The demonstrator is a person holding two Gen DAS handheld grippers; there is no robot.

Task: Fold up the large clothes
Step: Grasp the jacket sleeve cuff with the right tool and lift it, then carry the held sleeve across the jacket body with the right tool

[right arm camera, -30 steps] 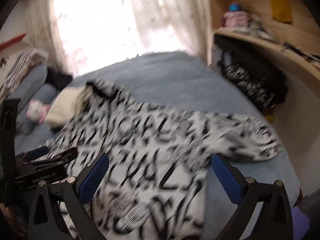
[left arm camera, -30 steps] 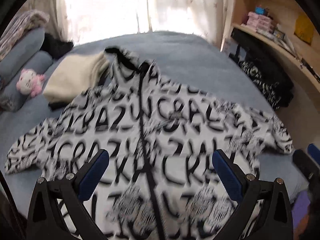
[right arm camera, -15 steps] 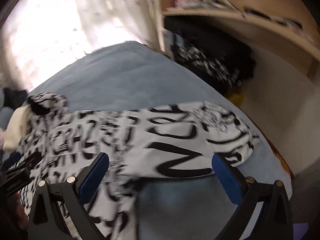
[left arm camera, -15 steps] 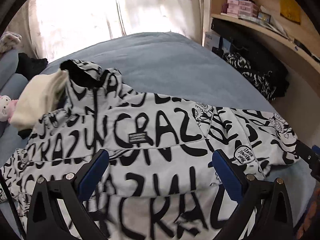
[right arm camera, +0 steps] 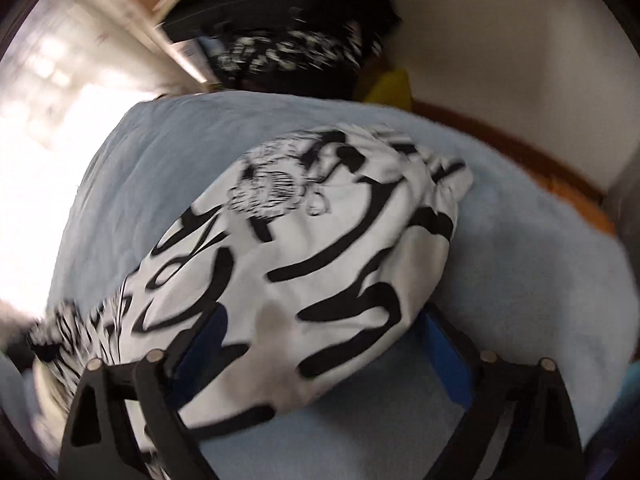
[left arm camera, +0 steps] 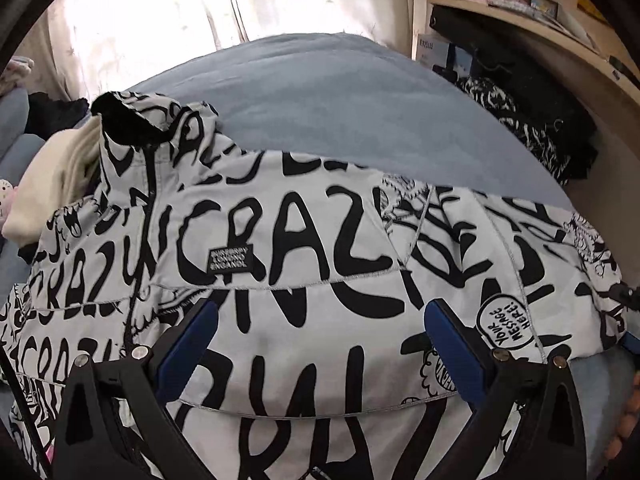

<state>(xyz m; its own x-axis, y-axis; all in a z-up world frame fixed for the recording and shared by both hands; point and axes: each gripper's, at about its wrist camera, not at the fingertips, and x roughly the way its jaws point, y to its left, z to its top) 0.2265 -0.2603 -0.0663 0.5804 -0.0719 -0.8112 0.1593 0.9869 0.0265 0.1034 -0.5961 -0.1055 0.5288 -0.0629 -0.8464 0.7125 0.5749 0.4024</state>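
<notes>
A white jacket with black "CRAZY" lettering (left arm camera: 304, 248) lies spread front-up on a blue-grey bed (left arm camera: 344, 96), its black-lined hood (left arm camera: 128, 120) at the far left. My left gripper (left arm camera: 320, 340) is open and empty, low over the jacket's chest. The jacket's right sleeve (right arm camera: 320, 248) fills the blurred right wrist view, its cuff (right arm camera: 444, 184) pointing away. My right gripper (right arm camera: 324, 344) is open over that sleeve, one finger on each side of it.
A cream folded garment (left arm camera: 52, 176) lies next to the hood. A black patterned garment (left arm camera: 532, 128) is heaped under a wooden shelf (left arm camera: 560, 44) at the right. Curtains (left arm camera: 200, 8) hang behind the bed. The bed's edge and an orange floor strip (right arm camera: 560, 176) lie beyond the cuff.
Both grippers have moved right and lower toward the jacket. The right gripper has swung onto the right sleeve and tilted; the left has closed in on the chest.
</notes>
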